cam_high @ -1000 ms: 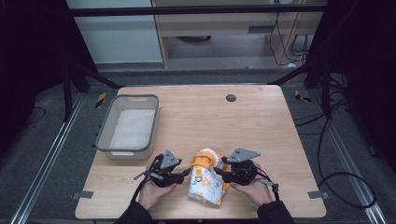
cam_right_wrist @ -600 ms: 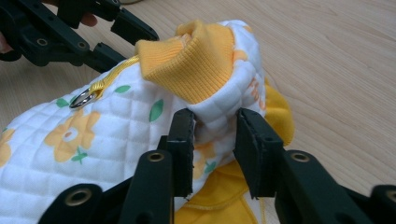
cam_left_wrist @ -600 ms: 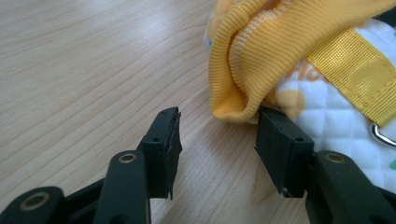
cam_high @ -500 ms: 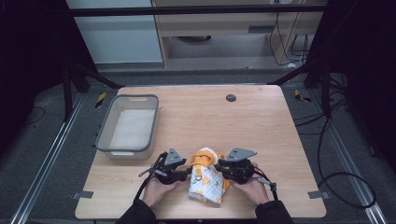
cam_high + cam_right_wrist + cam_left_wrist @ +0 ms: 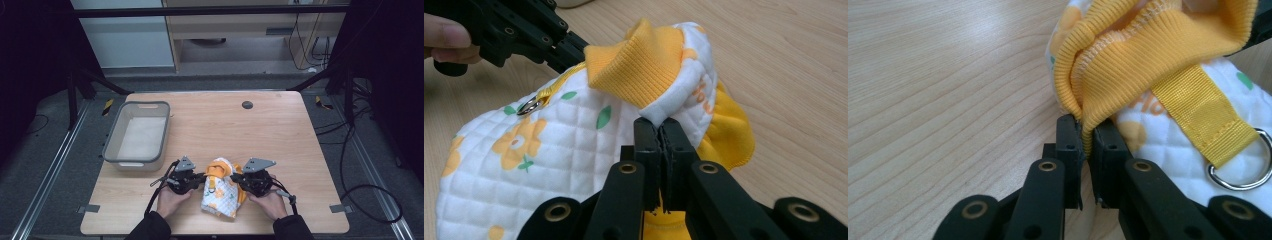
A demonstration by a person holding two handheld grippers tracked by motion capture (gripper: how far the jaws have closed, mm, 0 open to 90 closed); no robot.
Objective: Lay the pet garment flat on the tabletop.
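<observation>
Small quilted garment (image 5: 221, 192), white w/ yellow flowers and yellow rib trim, lying at near edge of table (image 5: 280, 135), between the two hands. Long axis running roughly near-to-far, collar end toward far side, slightly tilted toward left.

Left gripper (image 5: 199, 179) coming in from garment's left side, jaws just closed down, now narrow and pinching a fold of yellow rib cuff (image 5: 1098, 65) — seen close in left gripper view, fabric squeezed between the pads. Strap w/ metal D-ring (image 5: 1243, 167) hanging just beside, not caught.

Right gripper (image 5: 240, 181) coming in from right side, jaws also just closed, now nearly together on white quilted edge (image 5: 674, 107) right under the rib collar (image 5: 639, 60). Cloth clearly nipped between pads.

So: both grips on far/collar end, opposite each other across garment's width, about level w/ each other. Bulk of garment trailing toward near edge, resting flat on table. Neither hand nearer — symmetric hold.

Grey bin (image 5: 137, 134) sitting well apart, to far left of left hand. Prob. next move = lift or spread; pull apart goes across short axis, lift leaves long axis hanging down.
</observation>
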